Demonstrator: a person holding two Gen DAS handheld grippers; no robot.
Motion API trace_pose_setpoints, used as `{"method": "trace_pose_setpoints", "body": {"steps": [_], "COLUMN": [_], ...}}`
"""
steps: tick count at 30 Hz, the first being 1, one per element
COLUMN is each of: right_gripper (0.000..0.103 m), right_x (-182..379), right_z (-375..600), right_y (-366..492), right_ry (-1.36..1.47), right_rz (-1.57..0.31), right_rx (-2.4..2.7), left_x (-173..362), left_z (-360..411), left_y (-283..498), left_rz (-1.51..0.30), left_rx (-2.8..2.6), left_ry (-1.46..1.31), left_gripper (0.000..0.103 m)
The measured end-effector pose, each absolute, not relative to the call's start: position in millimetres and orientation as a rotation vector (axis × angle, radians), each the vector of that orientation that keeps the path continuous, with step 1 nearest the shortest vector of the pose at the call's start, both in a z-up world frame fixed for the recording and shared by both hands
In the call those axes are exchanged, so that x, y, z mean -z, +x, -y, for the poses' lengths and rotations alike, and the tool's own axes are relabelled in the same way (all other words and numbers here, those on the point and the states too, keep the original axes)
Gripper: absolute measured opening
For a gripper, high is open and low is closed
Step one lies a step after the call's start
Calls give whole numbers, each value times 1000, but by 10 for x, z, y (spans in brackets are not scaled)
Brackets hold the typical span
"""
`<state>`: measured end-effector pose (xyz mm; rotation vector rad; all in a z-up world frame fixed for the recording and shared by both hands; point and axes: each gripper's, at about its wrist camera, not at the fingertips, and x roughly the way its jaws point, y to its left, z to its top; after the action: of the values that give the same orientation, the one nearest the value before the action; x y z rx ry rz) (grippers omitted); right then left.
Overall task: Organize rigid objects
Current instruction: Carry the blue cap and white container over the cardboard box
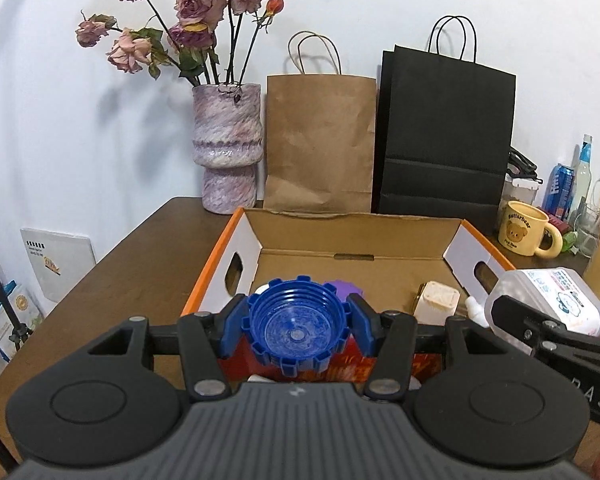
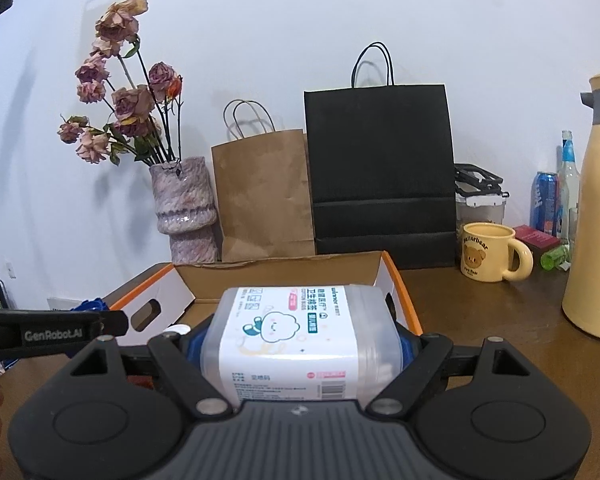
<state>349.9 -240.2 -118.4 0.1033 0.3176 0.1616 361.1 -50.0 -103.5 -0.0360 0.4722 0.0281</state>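
My left gripper (image 1: 296, 322) is shut on a blue ribbed plastic cap (image 1: 296, 330) and holds it over the near edge of an open cardboard box (image 1: 356, 236) with orange sides. My right gripper (image 2: 300, 340) is shut on a clear cotton-swab container (image 2: 296, 340) with a white label, held above the box (image 2: 284, 276). That container also shows at the right of the left wrist view (image 1: 548, 300). Inside the box lie a purple object (image 1: 342, 288) and a cream rectangular object (image 1: 436, 302), both partly hidden.
At the back of the brown table (image 1: 140, 272) stand a vase of dried roses (image 1: 226, 148), a brown paper bag (image 1: 320, 144) and a black paper bag (image 1: 444, 140). A yellow bear mug (image 2: 488, 252), cans, bottles and a cream thermos (image 2: 596, 208) stand to the right.
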Motion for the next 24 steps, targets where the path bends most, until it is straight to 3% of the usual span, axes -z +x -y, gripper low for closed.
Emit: {"method": "trace_pose_setpoints", "body": {"steps": [24], "right_gripper": [82], "right_x": [1185], "right_z": [2426], "right_y": [4227], "right_ry": [56], "right_rz": [-313], "right_rx": [-174], "left_x": [1072], "left_z": [626], "left_y": [4346], "left_rz": [-468], "left_rx": [-27], "left_ry": [-41], "left_gripper": [55]}}
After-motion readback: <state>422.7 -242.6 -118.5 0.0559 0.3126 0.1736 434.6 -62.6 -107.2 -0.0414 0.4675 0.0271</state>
